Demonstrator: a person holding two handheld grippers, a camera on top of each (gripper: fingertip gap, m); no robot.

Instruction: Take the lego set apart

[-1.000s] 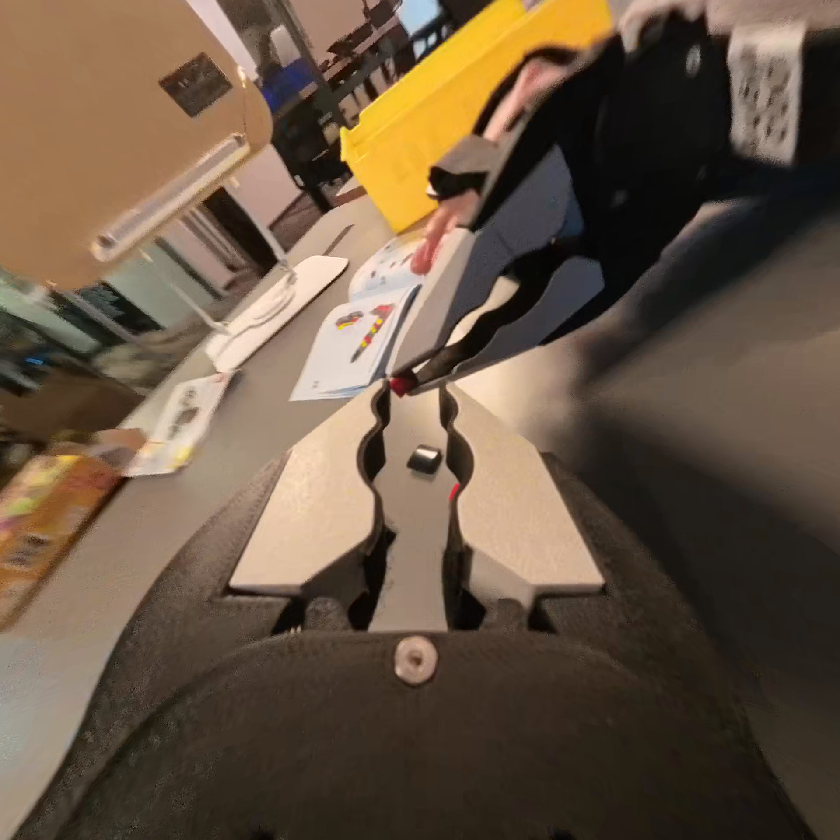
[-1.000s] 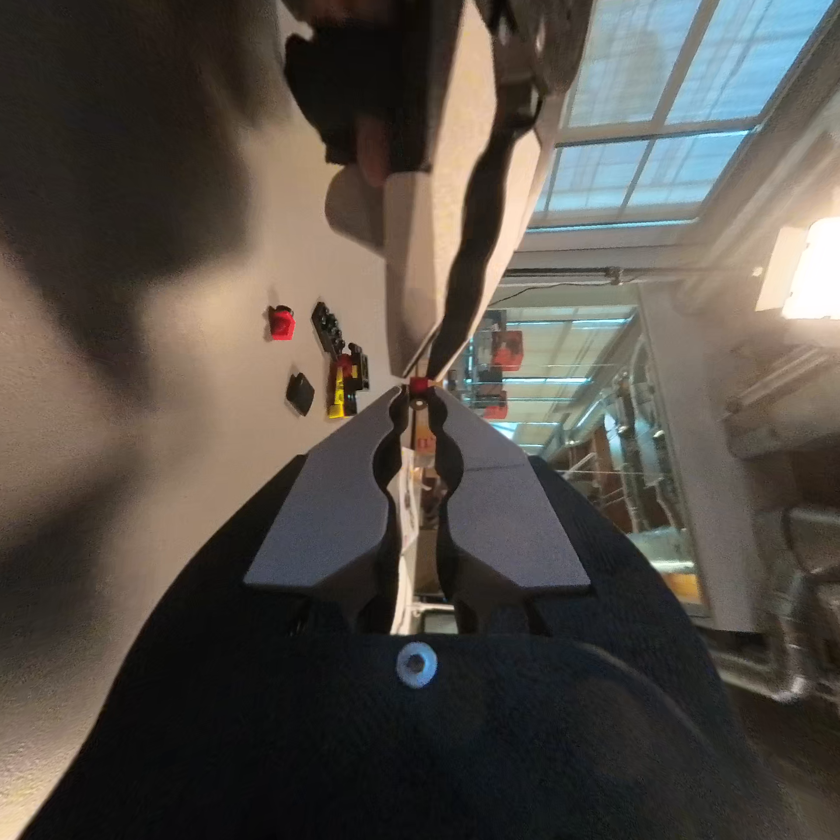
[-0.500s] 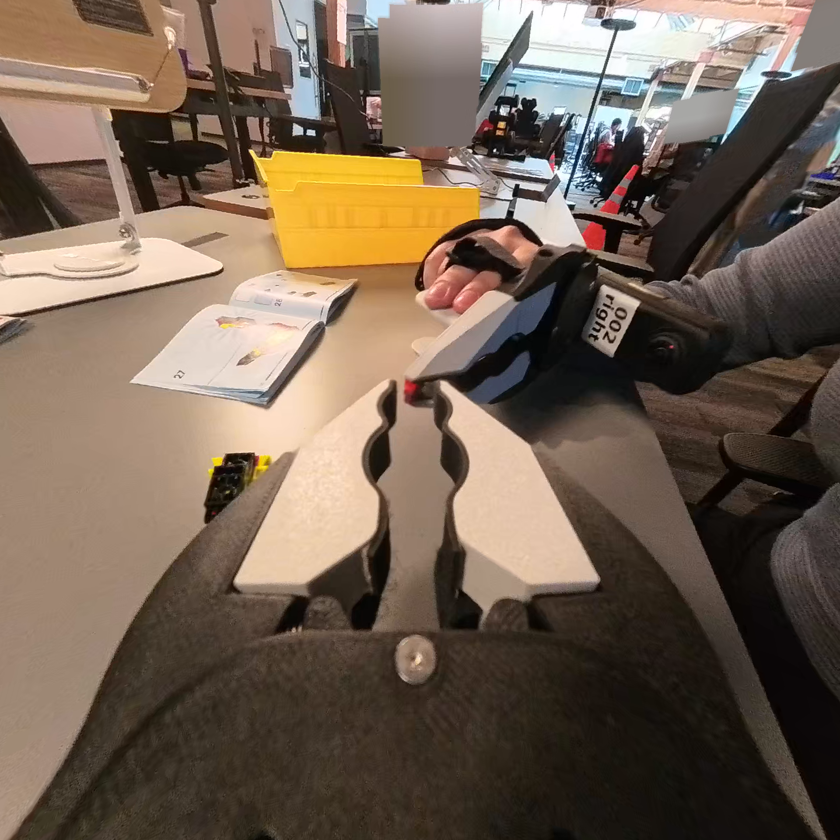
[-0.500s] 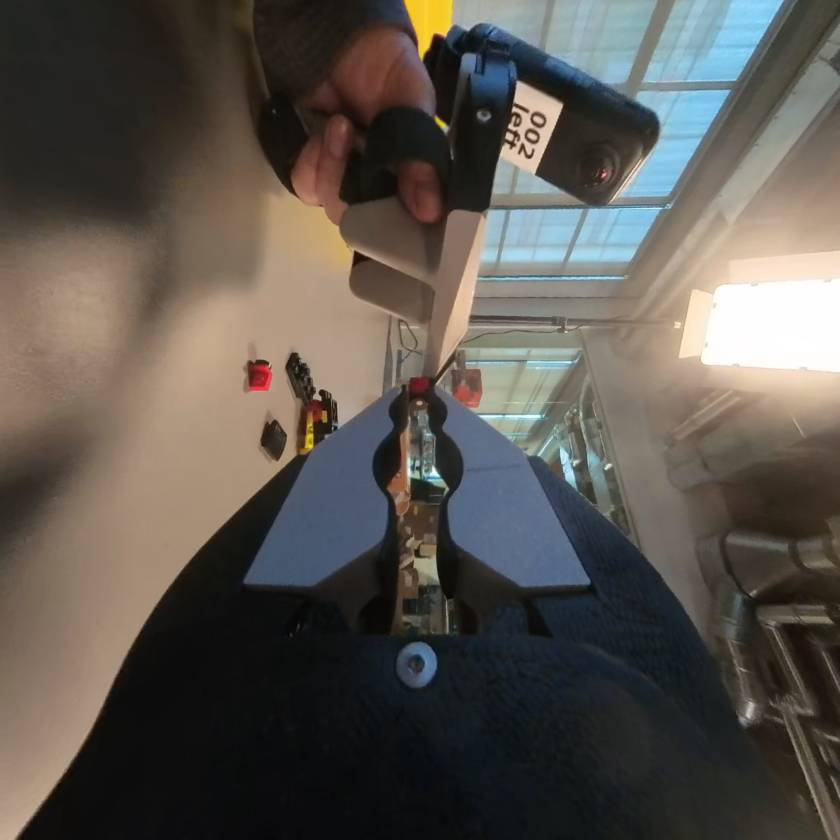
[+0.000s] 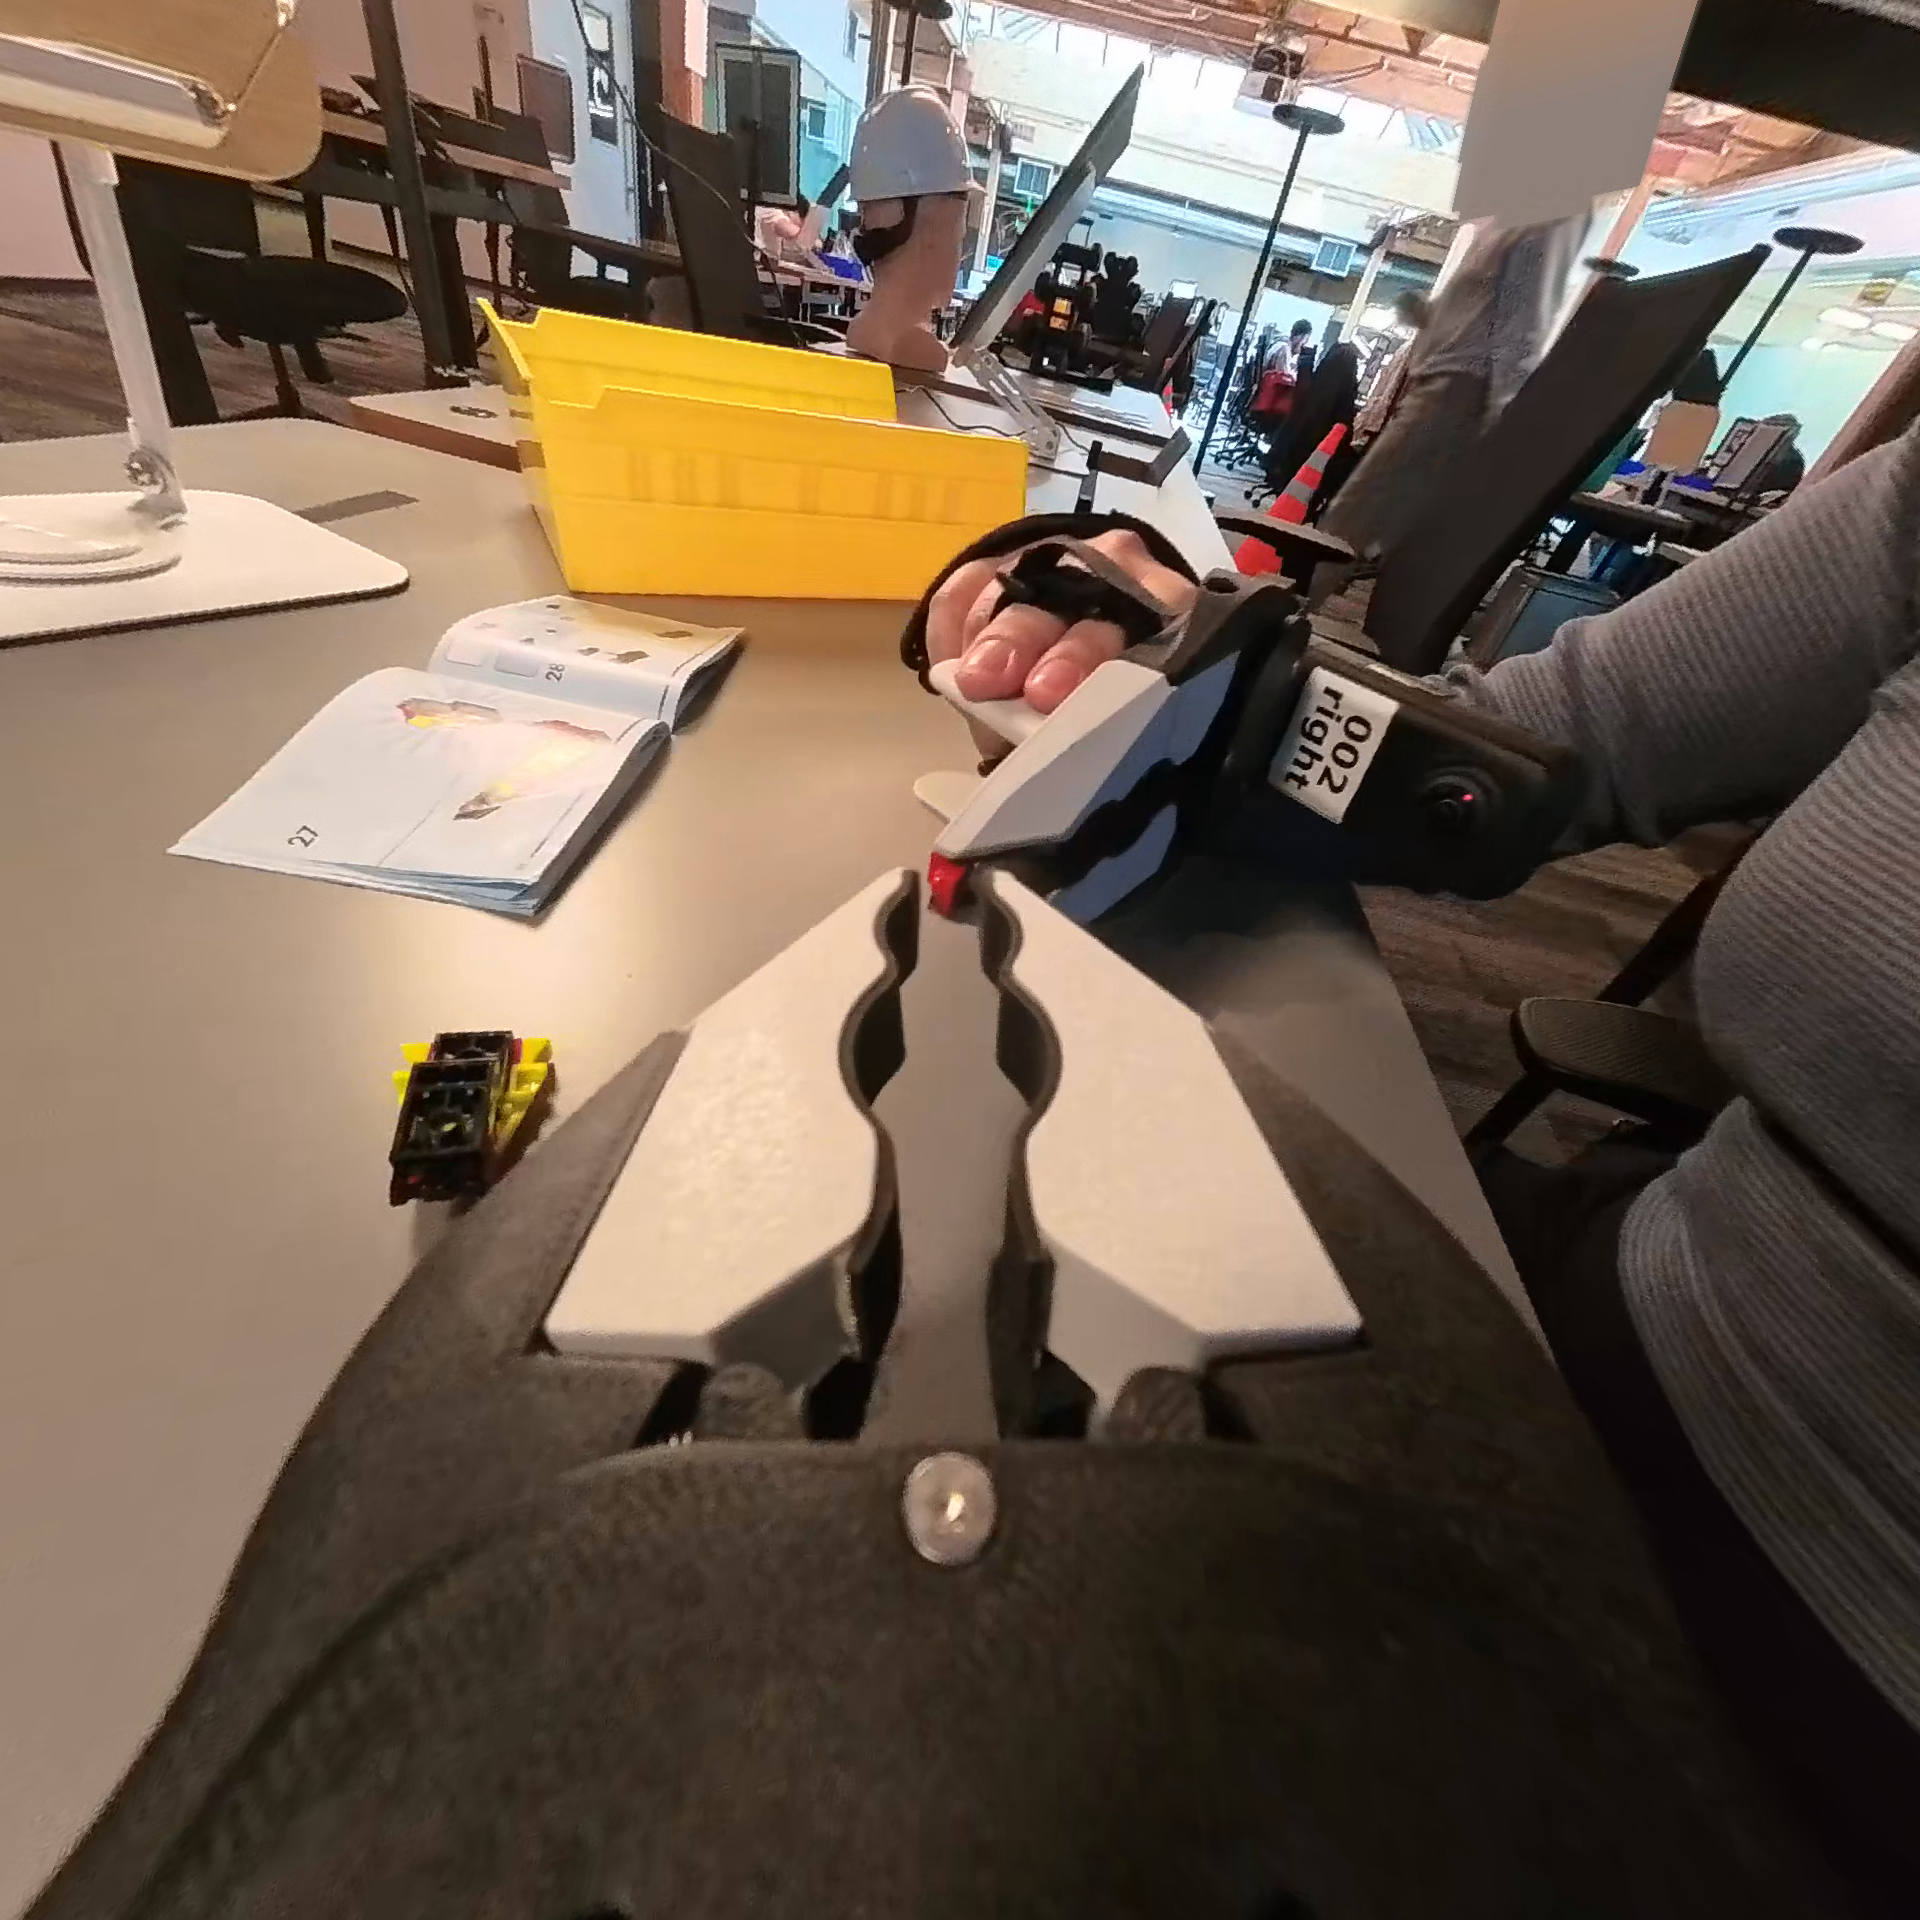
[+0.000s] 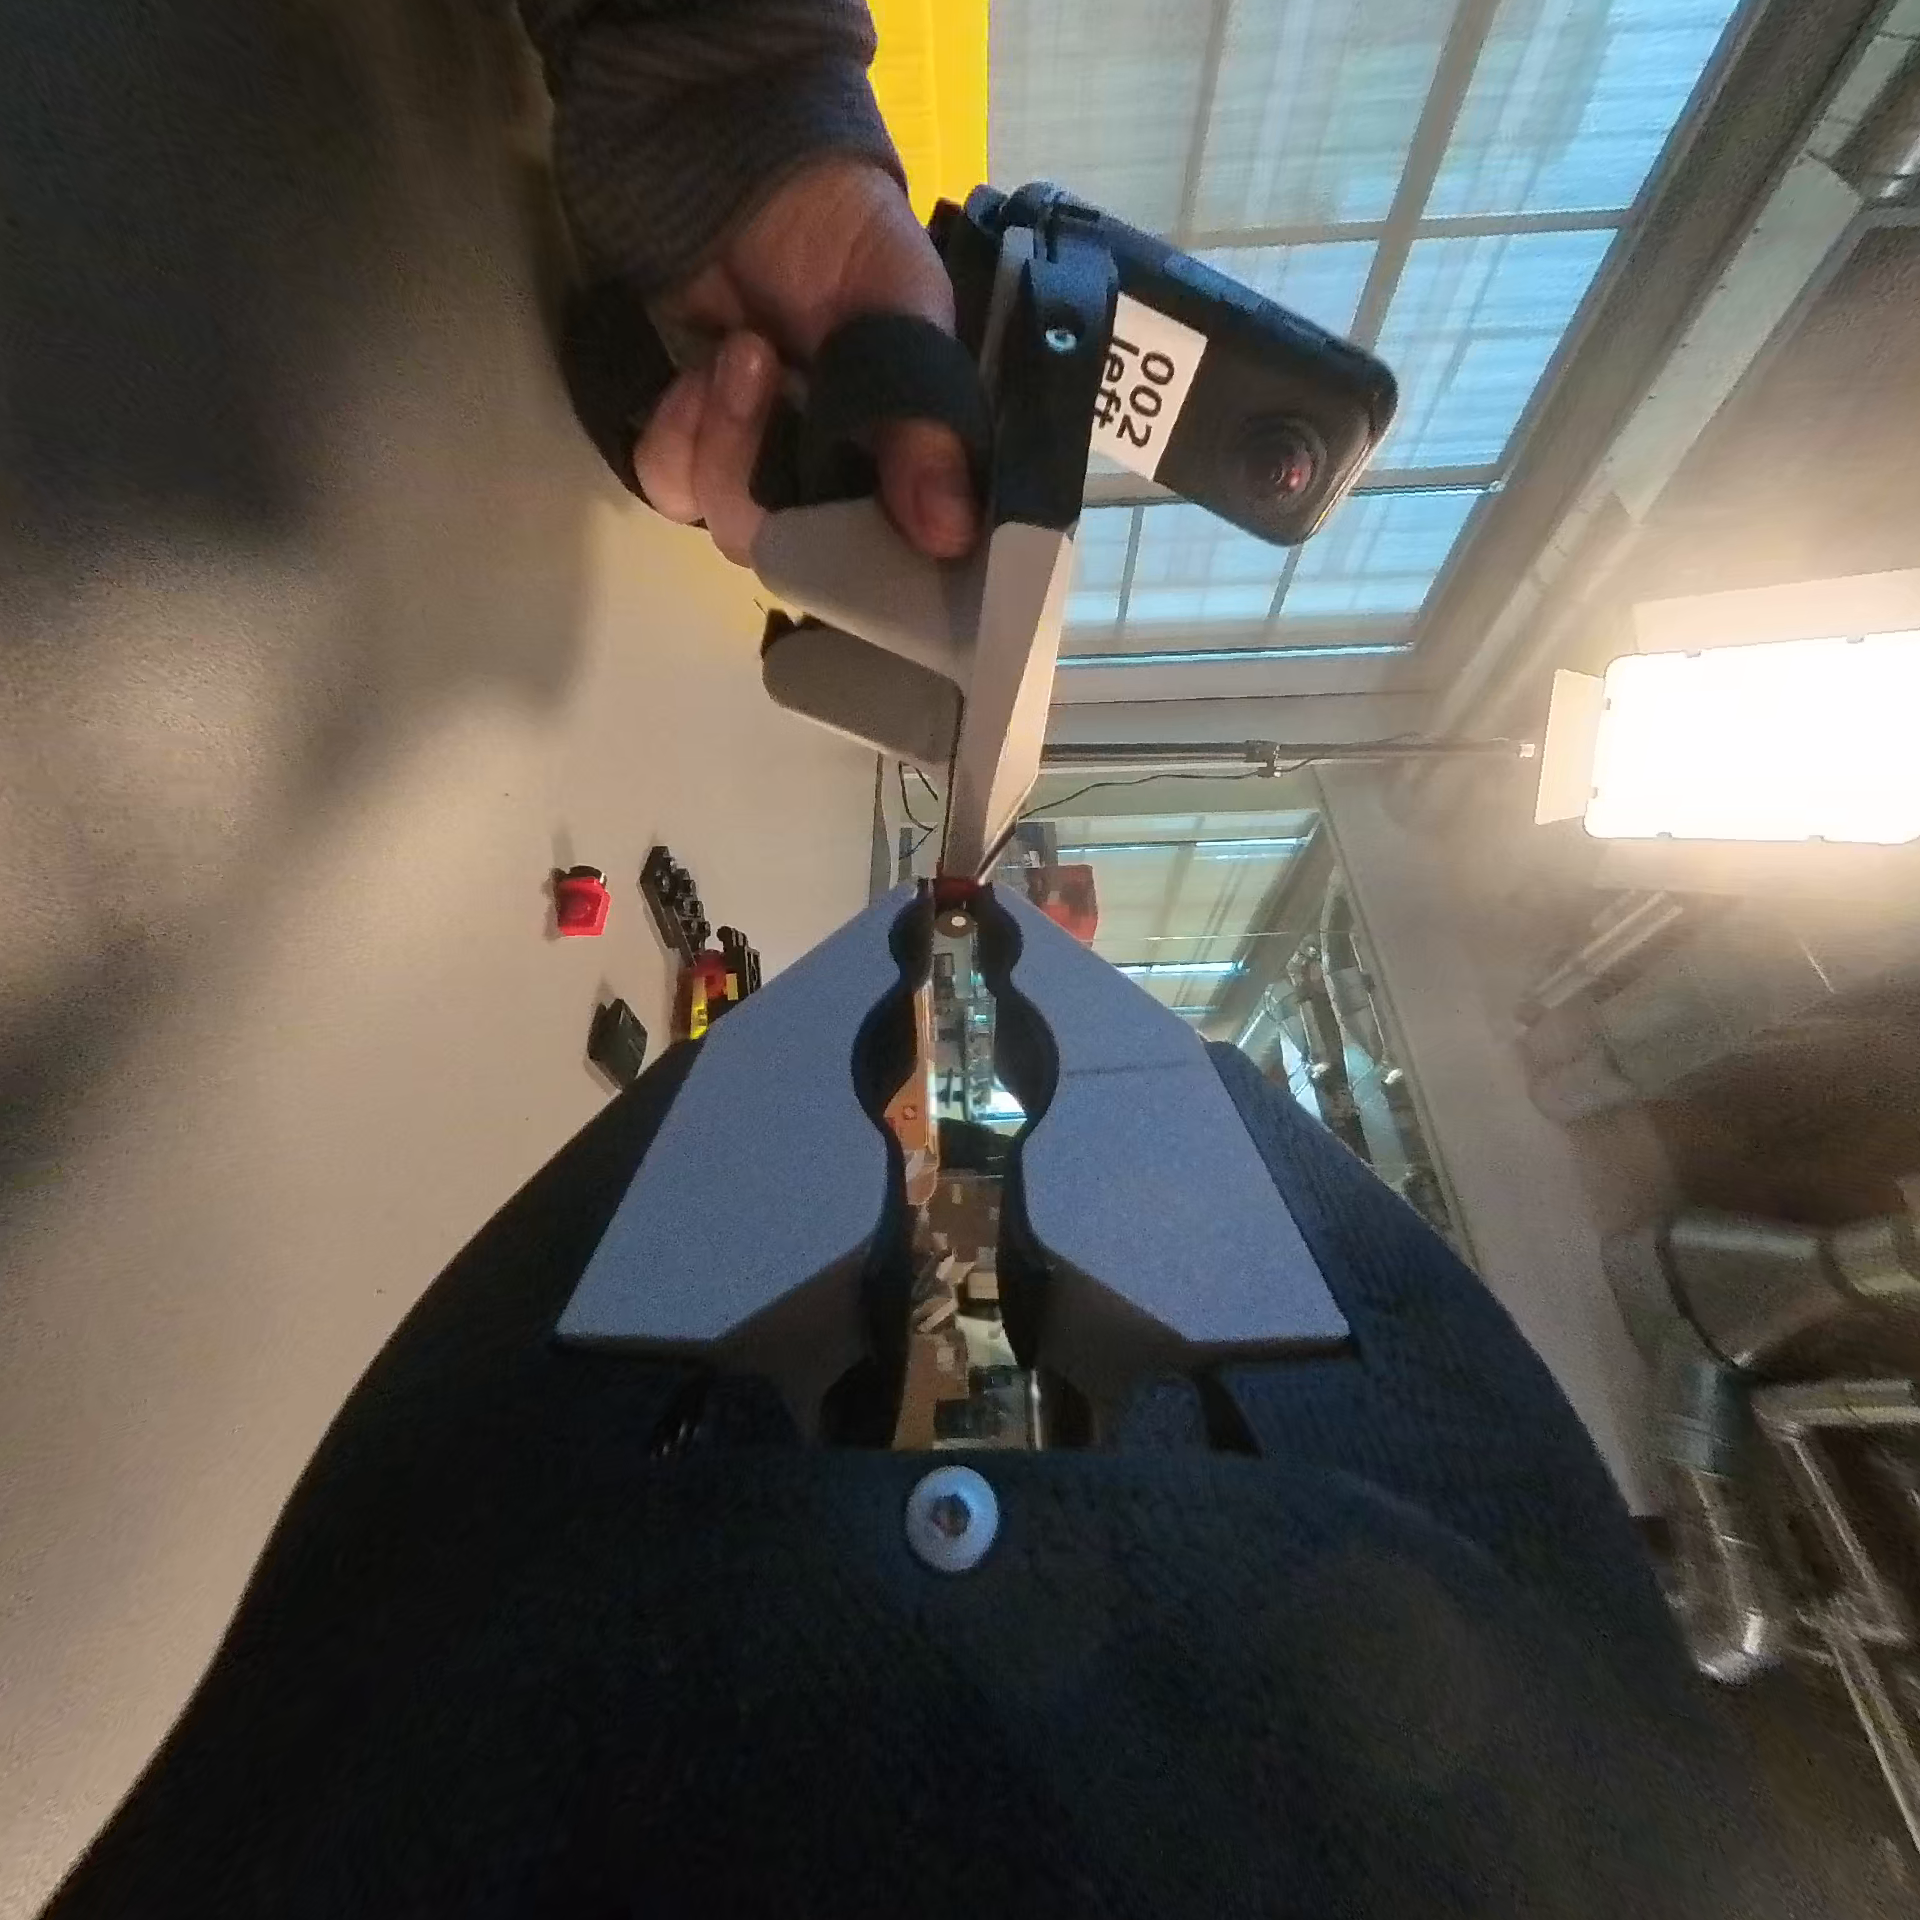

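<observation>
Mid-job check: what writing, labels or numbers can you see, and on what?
I won't quote writing; these bear it:
White sticker on right gripper: legible print.
White label on left gripper: legible print.
Open instruction booklet: page numbers.
Background signs: too small to read.
Small red lego piece between both grippers: no writing.

On the table (image 5: 208, 987), the brick assembly (image 5: 462, 1107) lies at 9 o'clock of the left gripper (image 5: 951, 899). The open booklet (image 5: 457, 748) lies at 11 o'clock, behind the assembly. The bin (image 5: 769, 499) stands behind the booklet, at 12 o'clock.
</observation>
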